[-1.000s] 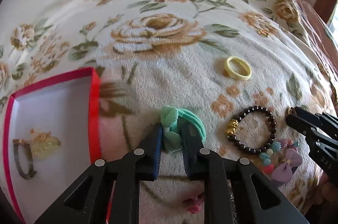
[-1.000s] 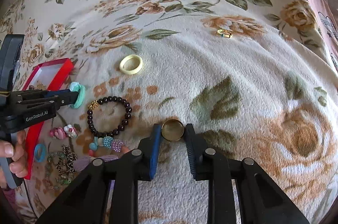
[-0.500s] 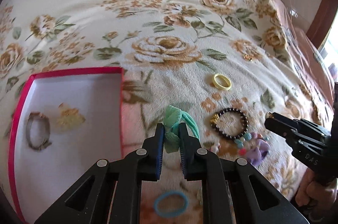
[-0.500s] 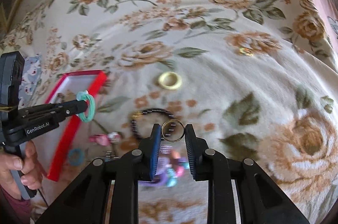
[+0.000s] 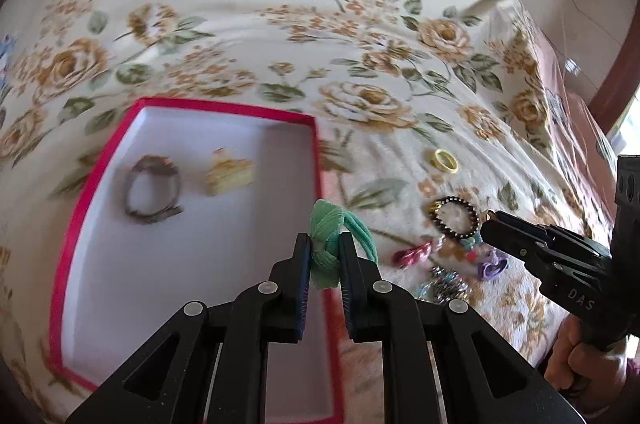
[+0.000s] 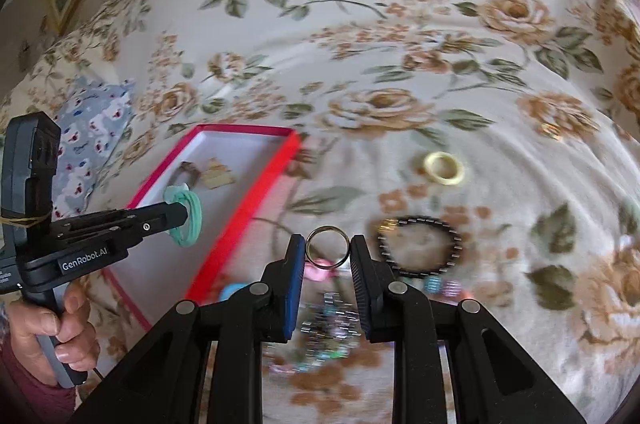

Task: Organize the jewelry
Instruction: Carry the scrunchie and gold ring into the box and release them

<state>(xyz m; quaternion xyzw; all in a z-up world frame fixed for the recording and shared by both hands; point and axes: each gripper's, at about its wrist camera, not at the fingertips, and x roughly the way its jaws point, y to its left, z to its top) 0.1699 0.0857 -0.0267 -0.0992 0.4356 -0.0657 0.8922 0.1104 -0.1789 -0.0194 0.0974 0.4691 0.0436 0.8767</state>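
My left gripper point(image 5: 325, 256) is shut on a green fabric hair tie point(image 5: 334, 236) and holds it above the right rim of the red box point(image 5: 316, 151). The box's white floor holds a grey bracelet point(image 5: 152, 189) and a yellow piece point(image 5: 230, 175). My right gripper point(image 6: 327, 252) is shut on a metal ring point(image 6: 327, 247), raised above the bedspread, right of the red box point(image 6: 276, 163). The left gripper with the hair tie point(image 6: 186, 216) shows in the right wrist view; the right gripper point(image 5: 490, 226) shows in the left wrist view.
On the flowered bedspread lie a yellow ring point(image 6: 444, 167), a dark bead bracelet point(image 6: 420, 244), a small gold ring point(image 6: 551, 131), a pink clip point(image 5: 412, 252) and several colourful pieces point(image 5: 444, 284). A blue patterned cloth point(image 6: 92, 135) lies left of the box.
Both grippers have risen and moved left toward the red box with their pieces. The green hair tie now hangs over the box's right rim.
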